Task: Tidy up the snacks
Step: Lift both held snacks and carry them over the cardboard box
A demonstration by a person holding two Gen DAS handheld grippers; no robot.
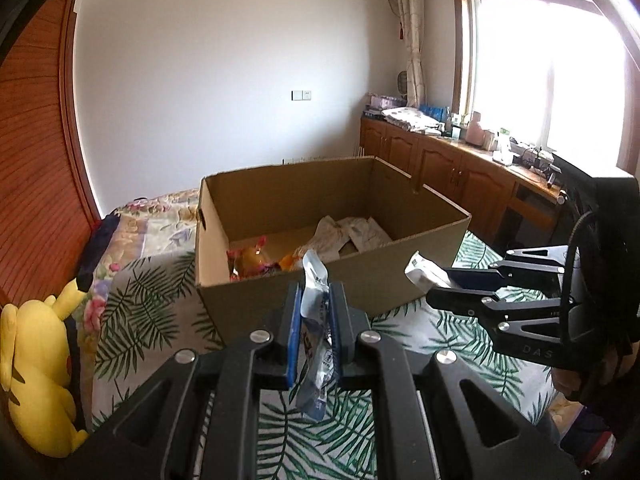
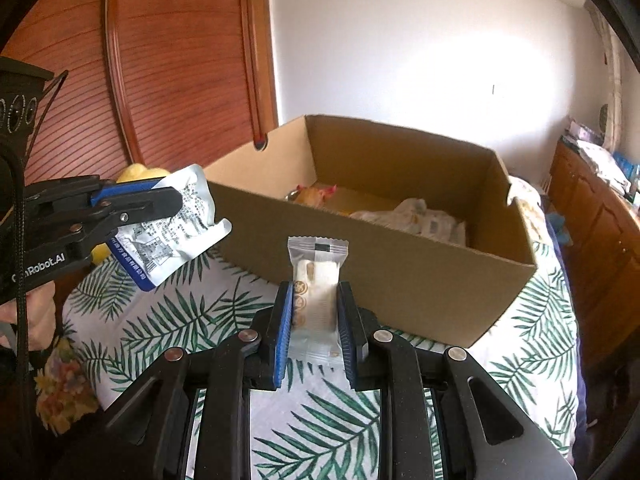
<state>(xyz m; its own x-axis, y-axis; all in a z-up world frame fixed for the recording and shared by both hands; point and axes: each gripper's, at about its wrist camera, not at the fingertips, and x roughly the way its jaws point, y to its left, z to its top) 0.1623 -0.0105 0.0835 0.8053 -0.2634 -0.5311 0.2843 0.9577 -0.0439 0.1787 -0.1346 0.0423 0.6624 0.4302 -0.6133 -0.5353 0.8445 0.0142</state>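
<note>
Brown corrugated cardboard forms the open box [image 1: 340,280] standing on the leaf-print bedspread [image 2: 200,320], and it already holds several wrapped snacks [image 1: 348,236] on its floor. Your left gripper [image 1: 315,308] has its fingers pinching a silver foil pouch [image 1: 314,320] with blue print; the pouch stands upright between the blue pads, its lower end hanging clear above the bedspread. Your right gripper [image 2: 314,312] has its fingers pinching a clear-wrapped pale snack bar [image 2: 316,292], also upright and off the bed. Both items sit on the near side of the box, short of its front wall and about level with the rim.

Judged step: carrying two picked snacks toward the box, one per hand. The deposit has not been made.

The next move calls for bringing each gripper over the front wall and above the box interior, then spreading the fingers so the items drop among those already inside. Keep the two grippers apart, since they sit near each other. A yellow plush toy [image 1: 36,376] lies at the left edge of the bed, well away from the work.
</note>
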